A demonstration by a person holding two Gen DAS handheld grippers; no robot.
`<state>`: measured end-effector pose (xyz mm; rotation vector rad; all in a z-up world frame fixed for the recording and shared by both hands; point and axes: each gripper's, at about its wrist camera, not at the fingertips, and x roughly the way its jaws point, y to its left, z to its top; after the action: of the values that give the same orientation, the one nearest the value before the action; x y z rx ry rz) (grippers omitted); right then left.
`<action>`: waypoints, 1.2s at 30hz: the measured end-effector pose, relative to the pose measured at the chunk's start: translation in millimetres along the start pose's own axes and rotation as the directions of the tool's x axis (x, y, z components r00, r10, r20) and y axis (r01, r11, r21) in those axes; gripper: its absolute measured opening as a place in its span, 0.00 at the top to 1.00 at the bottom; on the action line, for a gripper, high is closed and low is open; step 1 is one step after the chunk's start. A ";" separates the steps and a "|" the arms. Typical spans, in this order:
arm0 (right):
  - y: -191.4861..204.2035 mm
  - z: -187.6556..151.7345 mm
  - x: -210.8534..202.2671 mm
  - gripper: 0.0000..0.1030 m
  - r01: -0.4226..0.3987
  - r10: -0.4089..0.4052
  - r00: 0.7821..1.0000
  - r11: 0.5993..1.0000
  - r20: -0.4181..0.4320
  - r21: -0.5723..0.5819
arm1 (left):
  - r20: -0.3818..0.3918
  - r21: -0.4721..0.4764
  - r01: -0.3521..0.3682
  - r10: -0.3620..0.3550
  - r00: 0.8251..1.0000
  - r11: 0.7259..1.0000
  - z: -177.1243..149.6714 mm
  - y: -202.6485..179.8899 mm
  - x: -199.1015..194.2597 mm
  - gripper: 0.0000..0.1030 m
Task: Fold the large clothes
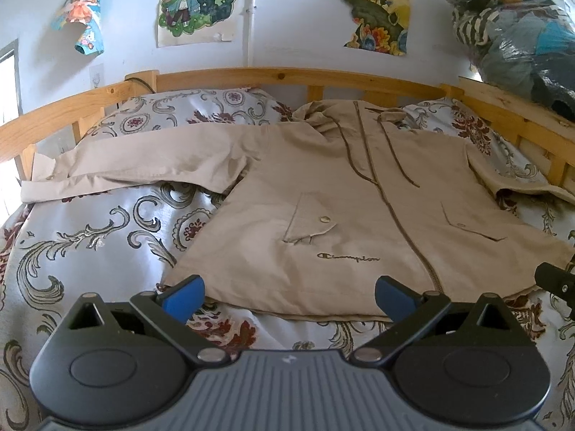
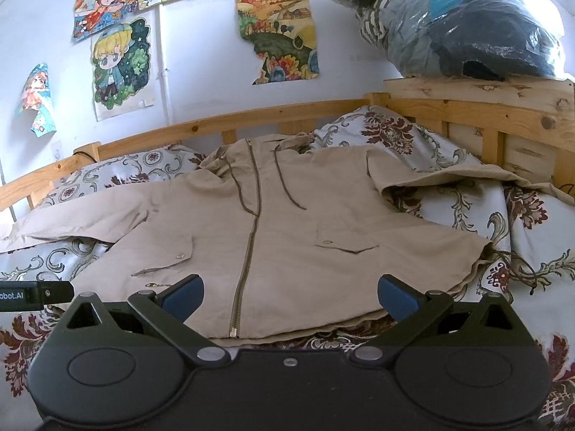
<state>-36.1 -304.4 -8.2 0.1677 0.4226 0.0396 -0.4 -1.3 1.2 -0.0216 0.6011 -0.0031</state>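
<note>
Left wrist view shows the big beige zip-up hooded jacket (image 1: 359, 215) flat on the flowery bedspread (image 1: 107, 237). Left gripper (image 1: 289, 296) and right gripper (image 2: 291, 296) gape wide, empty, near the hem. Dangling drawstrings could tangle, or slippery cloth could slide.

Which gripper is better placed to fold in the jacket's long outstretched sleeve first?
Probably the left gripper: it is open near the hem corner of the beige jacket on the side where the sleeve stretches out. The right gripper faces the zipper.
</note>
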 end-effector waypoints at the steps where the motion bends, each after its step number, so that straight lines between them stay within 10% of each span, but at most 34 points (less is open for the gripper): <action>1: 0.2 -0.3 0.3 0.01 0.002 -0.002 1.000 1.000 0.001 0.000 | 0.000 0.002 -0.001 0.001 1.000 1.000 0.0 -0.3 0.0 0.01; 36: -2.3 -3.8 1.2 0.01 0.007 -0.007 1.000 1.000 0.019 0.019 | -0.028 -0.021 -0.015 0.014 0.999 1.000 6.8 4.1 5.0 0.01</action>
<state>-36.5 -306.0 -12.5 0.1855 0.4048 0.0268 7.5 2.9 3.9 -0.0381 0.6295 0.0170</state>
